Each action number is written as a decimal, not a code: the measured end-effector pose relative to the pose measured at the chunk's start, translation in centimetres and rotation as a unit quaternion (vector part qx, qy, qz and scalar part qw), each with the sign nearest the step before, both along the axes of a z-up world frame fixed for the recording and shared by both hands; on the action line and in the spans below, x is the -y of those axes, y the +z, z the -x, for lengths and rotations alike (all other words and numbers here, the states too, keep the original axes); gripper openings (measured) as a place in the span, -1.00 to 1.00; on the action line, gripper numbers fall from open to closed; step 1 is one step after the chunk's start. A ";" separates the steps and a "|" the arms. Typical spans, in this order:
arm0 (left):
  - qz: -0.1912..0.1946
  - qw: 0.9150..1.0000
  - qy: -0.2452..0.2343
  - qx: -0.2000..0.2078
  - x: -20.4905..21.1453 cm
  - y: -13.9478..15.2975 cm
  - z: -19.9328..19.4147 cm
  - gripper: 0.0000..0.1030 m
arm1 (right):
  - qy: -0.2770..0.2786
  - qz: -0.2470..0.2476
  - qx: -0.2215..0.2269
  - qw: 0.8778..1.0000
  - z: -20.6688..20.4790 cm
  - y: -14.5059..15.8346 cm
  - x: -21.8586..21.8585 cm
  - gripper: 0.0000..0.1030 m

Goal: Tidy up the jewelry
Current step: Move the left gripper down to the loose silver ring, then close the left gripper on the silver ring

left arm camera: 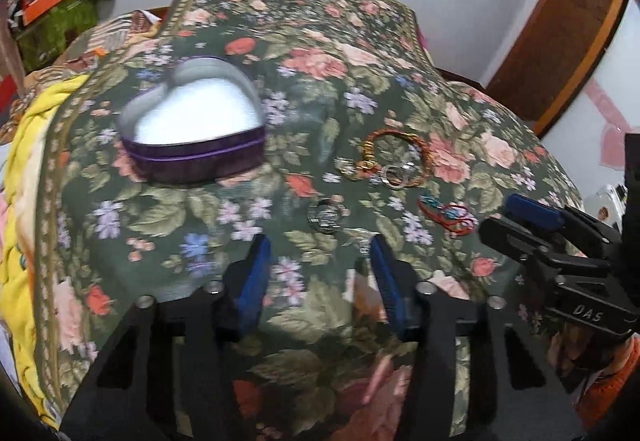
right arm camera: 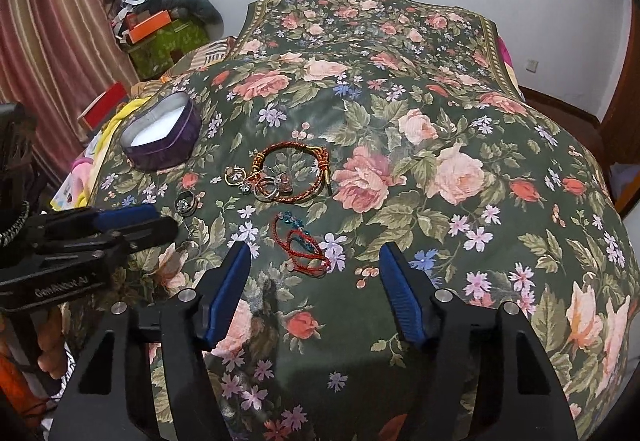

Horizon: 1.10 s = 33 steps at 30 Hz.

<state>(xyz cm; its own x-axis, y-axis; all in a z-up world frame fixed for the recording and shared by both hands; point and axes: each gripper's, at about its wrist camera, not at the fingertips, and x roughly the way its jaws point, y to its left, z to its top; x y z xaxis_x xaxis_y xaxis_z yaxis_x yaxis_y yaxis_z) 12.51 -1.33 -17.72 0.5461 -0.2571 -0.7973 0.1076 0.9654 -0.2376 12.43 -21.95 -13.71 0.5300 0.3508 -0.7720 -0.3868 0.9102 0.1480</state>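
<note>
Right now nothing is picked up yet; all the jewelry lies loose on the floral bedspread (right arm camera: 400,89), so this is pre-grasp on both sides.

My left tool (left arm camera: 320,245) is part-way narrowed with nothing between the pads, bare cloth only. The silver ring (left arm camera: 325,215) sits just past its tips at 12 o'clock. My right tool (right arm camera: 314,251) is also half open and empty, with the red cord bracelet (right arm camera: 302,243) lying in the gap between the tips, not pinched.

The braided bangle (right arm camera: 296,173) with the small ring cluster (right arm camera: 262,183) inside its lower edge is further up at 12 o'clock in the right view. The heart-shaped box (left arm camera: 192,129), open, white lining showing, is at 10 o'clock, well apart from the pile.

Risks as I see them:
- Soft bedspread: pads coming down probably pinch cloth with the cord, dragging fabric and scattering the rings.
- Red cord is thin and looped with a teal bead strand; grabbing one loop likely lifts a tangle that drops halfway to the box.
- Silver ring is flat and small; the left pads may skate it away or press it into the folds.
- Both tools work close side by side; a crossover toward the box could bump them.
- Left view is blurred, so my aim there is shaky.
</note>
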 end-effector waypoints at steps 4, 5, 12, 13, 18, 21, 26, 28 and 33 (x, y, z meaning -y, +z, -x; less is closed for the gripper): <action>0.006 1.000 -0.017 -0.009 1.0 -0.6 -0.6 -0.31 | 0.000 -0.001 -0.001 1.000 0.0 0.0 0.1 0.22; 0.007 1.000 -0.018 -0.010 1.1 -0.7 -0.7 -0.32 | 0.000 -0.002 -0.002 1.000 -0.1 0.0 0.1 0.22; 0.013 1.000 -0.009 -0.017 1.0 -1.2 -1.7 -0.68 | -0.001 -0.004 -0.003 1.000 -0.1 -0.1 0.2 0.22; 0.012 1.000 -0.007 -0.018 0.9 -1.3 -1.8 -0.73 | -0.001 -0.005 -0.003 1.000 -0.1 -0.1 0.2 0.22; 0.010 1.000 -0.002 -0.020 0.7 -1.3 -1.7 -0.97 | -0.003 -0.007 -0.003 1.000 -0.1 0.0 0.2 0.22; 0.003 1.000 -0.001 -0.019 0.7 -1.2 -1.4 -1.00 | -0.002 -0.009 -0.002 1.000 -0.1 0.3 0.2 0.22; -0.007 1.000 0.006 -0.002 0.4 -0.4 -0.7 -1.00 | 0.008 -0.011 0.002 1.000 -0.1 0.8 -0.6 0.22; -0.008 1.000 0.010 0.007 0.1 0.2 -0.5 -1.00 | 0.018 -0.008 0.006 1.000 -0.1 1.1 -1.4 0.22; 0.004 1.000 0.021 0.017 -1.5 1.1 -0.1 -1.00 | 0.026 -0.010 0.010 1.000 -0.1 1.4 -2.5 0.22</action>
<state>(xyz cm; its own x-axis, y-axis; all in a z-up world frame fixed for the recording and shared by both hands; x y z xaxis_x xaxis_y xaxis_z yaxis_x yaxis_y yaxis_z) 12.59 0.12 -16.65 0.5832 -0.2404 -0.7759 0.0753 0.9671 -0.2430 12.53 -19.42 -12.31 0.5258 0.3935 -0.7541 -0.4365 0.8857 0.1579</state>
